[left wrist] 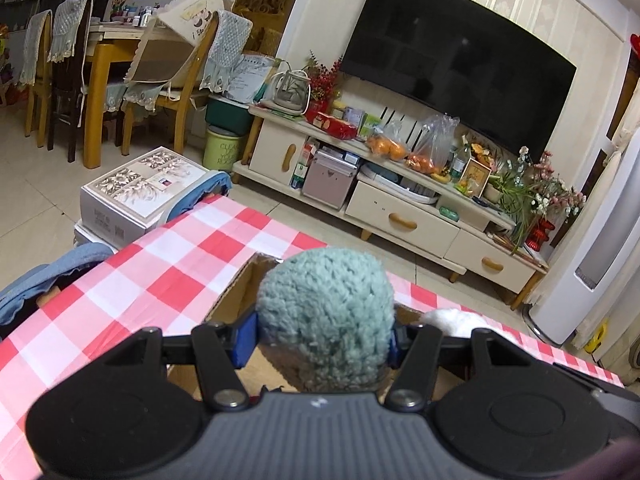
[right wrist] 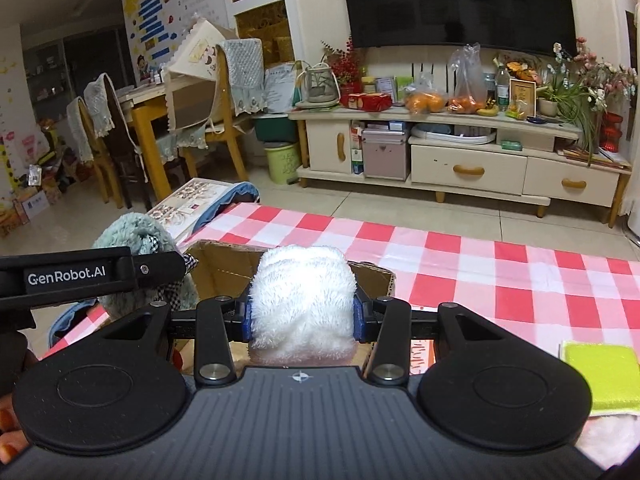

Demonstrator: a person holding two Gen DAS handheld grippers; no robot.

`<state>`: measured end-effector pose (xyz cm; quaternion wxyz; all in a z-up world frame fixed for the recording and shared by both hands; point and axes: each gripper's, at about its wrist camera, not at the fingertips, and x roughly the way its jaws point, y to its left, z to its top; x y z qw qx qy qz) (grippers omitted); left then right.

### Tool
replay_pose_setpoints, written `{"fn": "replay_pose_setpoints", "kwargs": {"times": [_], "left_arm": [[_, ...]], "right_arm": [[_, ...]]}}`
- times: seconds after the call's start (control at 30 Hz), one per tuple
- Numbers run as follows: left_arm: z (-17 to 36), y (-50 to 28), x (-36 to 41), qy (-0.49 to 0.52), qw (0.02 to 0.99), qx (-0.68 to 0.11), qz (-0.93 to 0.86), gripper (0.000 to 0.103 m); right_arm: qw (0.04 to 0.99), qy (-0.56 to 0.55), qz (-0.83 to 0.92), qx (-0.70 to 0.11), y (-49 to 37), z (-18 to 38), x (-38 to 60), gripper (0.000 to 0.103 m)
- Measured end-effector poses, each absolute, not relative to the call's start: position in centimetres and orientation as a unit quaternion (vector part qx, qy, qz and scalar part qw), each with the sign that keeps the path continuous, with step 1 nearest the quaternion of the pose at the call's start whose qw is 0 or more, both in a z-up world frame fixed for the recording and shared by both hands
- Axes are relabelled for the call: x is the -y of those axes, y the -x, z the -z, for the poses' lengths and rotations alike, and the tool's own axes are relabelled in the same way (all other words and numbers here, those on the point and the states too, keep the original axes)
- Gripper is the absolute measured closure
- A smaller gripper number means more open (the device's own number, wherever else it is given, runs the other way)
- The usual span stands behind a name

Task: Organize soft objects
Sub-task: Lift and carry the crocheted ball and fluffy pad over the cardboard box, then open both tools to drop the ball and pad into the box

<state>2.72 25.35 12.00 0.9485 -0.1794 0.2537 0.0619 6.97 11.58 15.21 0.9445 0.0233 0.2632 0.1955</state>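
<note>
My left gripper [left wrist: 320, 338] is shut on a fluffy teal plush [left wrist: 326, 316], its blue pads pressing both sides. It hangs over an open cardboard box [left wrist: 234, 298] on the red-and-white checked tablecloth [left wrist: 160, 276]. My right gripper [right wrist: 303, 316] is shut on a white fluffy plush [right wrist: 304, 302], held above the same box [right wrist: 218, 270]. In the right wrist view the left gripper's arm [right wrist: 80, 274] and the teal plush [right wrist: 132, 236] show at the left. The white plush [left wrist: 448, 318] peeks in at the right of the left wrist view.
A yellow-green sponge [right wrist: 600, 376] lies on the cloth at the right. A patterned carton [left wrist: 140, 190] and blue fabric [left wrist: 52, 280] sit beyond the table's left edge. A TV cabinet [right wrist: 460, 152] and dining chairs [left wrist: 60, 80] stand across the floor.
</note>
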Motion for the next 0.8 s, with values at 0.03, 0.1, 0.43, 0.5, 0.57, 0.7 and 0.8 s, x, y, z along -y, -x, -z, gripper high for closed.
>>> {"fn": "replay_pose_setpoints", "kwargs": {"times": [0.03,0.1,0.43,0.5,0.57,0.7,0.8], "left_arm": [[-11.9,-2.8,-25.3,0.178,0.948,-0.256,-0.062,0.045],[-11.9,-3.0,-25.1,0.177,0.948,-0.259,-0.063,0.045],[-12.0,-3.1,-24.3,0.159,0.95,-0.26,-0.063,0.032],[-12.4,-2.9,-23.9,0.151,0.954,-0.252,-0.062,0.027],[-12.7,-2.6,-23.6,0.144,0.957,-0.243,-0.059,0.027],[-12.8,-2.5,-23.0,0.137,0.959,-0.243,-0.053,0.026],[-12.7,-2.5,-22.6,0.132,0.958,-0.248,-0.051,0.022]], "right_arm": [[0.944,-0.021,-0.195,-0.264,-7.0,-15.1,-11.7,0.049],[0.944,-0.016,-0.196,-0.267,-6.8,-14.9,-11.9,0.047],[0.954,-0.003,-0.173,-0.245,-5.1,-15.7,-10.8,0.006],[0.958,0.005,-0.163,-0.235,-4.6,-15.9,-10.4,0.006],[0.962,0.008,-0.153,-0.226,-4.0,-16.1,-10.0,0.006],[0.967,0.0,-0.139,-0.213,-3.0,-16.3,-8.8,0.004],[0.97,-0.005,-0.129,-0.205,-2.2,-16.3,-8.0,0.003]]}}
